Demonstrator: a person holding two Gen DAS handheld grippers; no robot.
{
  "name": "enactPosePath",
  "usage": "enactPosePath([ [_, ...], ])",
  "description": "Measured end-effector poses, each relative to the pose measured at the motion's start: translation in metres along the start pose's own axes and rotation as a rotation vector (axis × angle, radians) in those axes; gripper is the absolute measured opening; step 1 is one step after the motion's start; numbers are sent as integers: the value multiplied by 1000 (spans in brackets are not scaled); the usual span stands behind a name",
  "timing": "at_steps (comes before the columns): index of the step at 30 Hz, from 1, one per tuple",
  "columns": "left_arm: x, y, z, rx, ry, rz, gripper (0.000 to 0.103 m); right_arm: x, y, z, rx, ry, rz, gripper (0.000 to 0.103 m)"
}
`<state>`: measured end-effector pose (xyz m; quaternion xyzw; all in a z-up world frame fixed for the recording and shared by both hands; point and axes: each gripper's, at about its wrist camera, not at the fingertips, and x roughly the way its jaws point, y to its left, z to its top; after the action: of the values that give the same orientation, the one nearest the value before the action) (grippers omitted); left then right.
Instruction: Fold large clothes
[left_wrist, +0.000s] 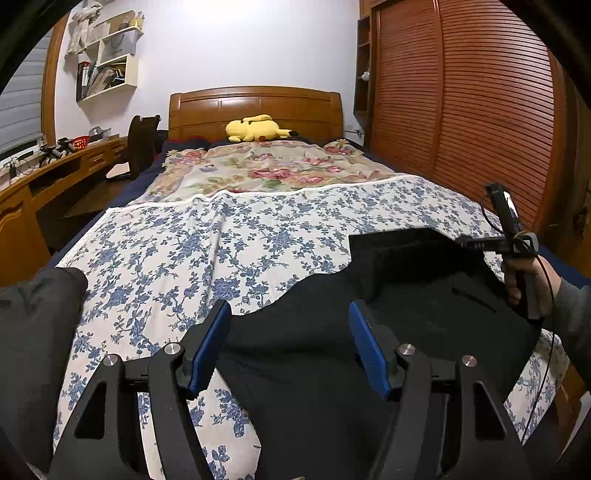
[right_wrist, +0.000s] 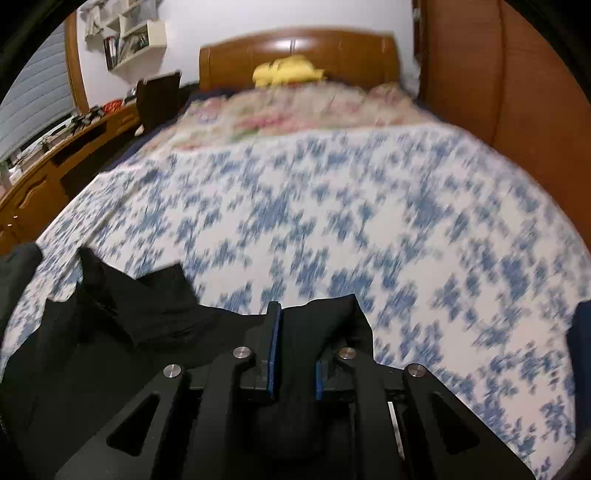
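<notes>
Black garment (left_wrist: 332, 332) spread at near end of bed, over blue-flowered sheet (left_wrist: 221, 240).

Left gripper (left_wrist: 288, 321) poised above garment's near edge, jaws wide apart, nothing between pads. Right gripper (right_wrist: 295, 332) clamped on bunched fold of black cloth, picture blurred around it. Folded-over corner (left_wrist: 399, 251) square at far right; wavy edge running leftward across sheet. Beyond, broad bare sheet up to floral quilt (left_wrist: 273, 166) and yellow plush toy (left_wrist: 255, 129). Wooden wardrobe (left_wrist: 461, 110) close along right side, desk (left_wrist: 55, 177) at left.
</notes>
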<state>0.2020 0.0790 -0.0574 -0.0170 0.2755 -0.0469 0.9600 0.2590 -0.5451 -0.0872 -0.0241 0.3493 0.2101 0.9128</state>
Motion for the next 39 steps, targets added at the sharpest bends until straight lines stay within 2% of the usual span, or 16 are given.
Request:
enactPosePath([
  [1,0,0,0,-2,1,1,67,2,-1,-2,-15,15,3,17],
  [6,-1,-6,-3,13,0,-4,67,-8,1,-10,-90,33,17,51],
  [10,-1,-10,-3,12,4,-24,67,-19,-5,-11,-90,36,59,61],
  [12,0,-13,-3,22,4,-27,67,-28,-11,-9,-65,20,84,71],
  [15,3,-18,-3,29,9,-35,67,-51,-21,-5,-47,-52,82,73],
  [17,5,-21,-2,33,8,-40,67,-64,-20,-3,-72,-117,24,74],
  [19,5,-24,-2,36,7,-44,67,-65,-18,-2,-103,-132,-30,74],
  [23,8,-30,-3,40,13,-53,67,-43,-16,-9,-120,-84,-43,74],
  [25,9,-34,-3,48,16,-57,67,-22,-16,-9,-119,-24,-47,74],
  [31,13,-43,-4,63,26,-69,67,45,-35,-3,-22,120,-66,74],
  [32,14,-44,-5,67,29,-71,67,55,-40,-2,4,158,-54,72],
  [34,16,-47,-6,73,36,-74,67,65,-46,2,35,194,-23,60],
  [36,18,-48,-6,76,40,-77,67,69,-44,3,27,208,20,31],
  [37,18,-49,-7,77,41,-79,67,70,-39,3,9,211,33,8],
  [39,19,-50,-7,79,45,-81,67,65,-28,5,-52,180,30,4],
])
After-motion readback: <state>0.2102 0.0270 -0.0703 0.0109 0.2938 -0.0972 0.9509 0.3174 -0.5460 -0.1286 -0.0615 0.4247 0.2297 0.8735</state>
